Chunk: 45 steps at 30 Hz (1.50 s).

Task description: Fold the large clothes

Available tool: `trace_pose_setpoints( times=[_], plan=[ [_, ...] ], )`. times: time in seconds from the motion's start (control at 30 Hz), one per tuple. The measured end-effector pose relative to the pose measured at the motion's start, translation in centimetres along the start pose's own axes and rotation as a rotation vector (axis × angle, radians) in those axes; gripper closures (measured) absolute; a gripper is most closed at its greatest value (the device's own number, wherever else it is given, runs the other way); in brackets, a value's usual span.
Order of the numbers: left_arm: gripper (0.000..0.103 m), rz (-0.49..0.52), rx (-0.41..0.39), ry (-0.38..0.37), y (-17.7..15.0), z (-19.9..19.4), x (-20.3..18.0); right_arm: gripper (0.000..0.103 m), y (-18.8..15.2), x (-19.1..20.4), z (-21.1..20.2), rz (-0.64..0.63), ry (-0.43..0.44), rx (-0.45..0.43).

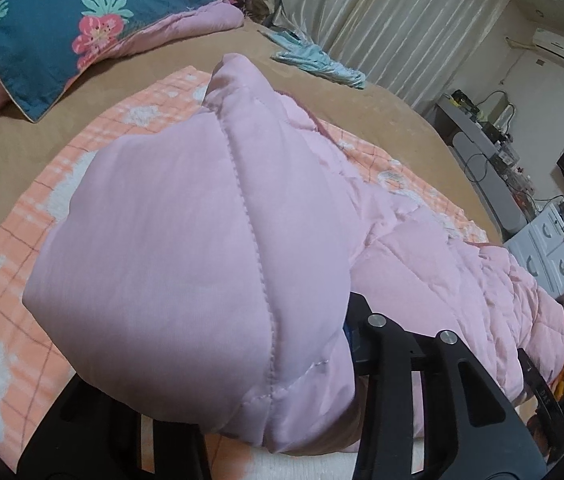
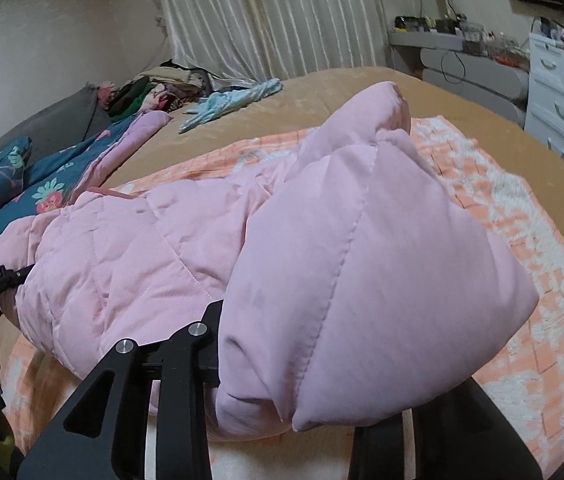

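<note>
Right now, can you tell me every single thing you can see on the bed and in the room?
Quilted jacket: one, pale pink, lying across the blanket, an end gripped at each side.
Checked blanket: one, orange and white, spread under the jacket.
Bed cover: one, tan, under everything.
Flowered quilt: one, dark teal with pink lining, bunched at the bed's far side.
Blue cloth: one, light blue, crumpled near the curtain.
Clothes pile: one, mixed colours, by the curtain.
Curtain: one, cream, far wall.
Drawer unit: one, white, beside the bed.
Air conditioner: one, white, on the wall.
Left gripper: black, shut on the jacket.
Right gripper: black, shut on the jacket.
</note>
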<state>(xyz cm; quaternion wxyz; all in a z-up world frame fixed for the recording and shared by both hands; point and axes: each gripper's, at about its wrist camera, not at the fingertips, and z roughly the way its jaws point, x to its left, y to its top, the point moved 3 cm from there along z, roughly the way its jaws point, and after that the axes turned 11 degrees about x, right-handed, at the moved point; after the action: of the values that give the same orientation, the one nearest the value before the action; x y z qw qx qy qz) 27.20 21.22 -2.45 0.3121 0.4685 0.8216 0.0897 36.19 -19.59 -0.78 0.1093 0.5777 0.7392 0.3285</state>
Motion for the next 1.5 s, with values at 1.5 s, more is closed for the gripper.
trace_pose_setpoints(
  times=[1.5],
  plan=[
    [0.069,0.039,0.069,0.000,-8.3,-7.0,3.6,0.072,-9.3,2.2,-8.5,-0.015,-0.011,0.035]
  ],
)
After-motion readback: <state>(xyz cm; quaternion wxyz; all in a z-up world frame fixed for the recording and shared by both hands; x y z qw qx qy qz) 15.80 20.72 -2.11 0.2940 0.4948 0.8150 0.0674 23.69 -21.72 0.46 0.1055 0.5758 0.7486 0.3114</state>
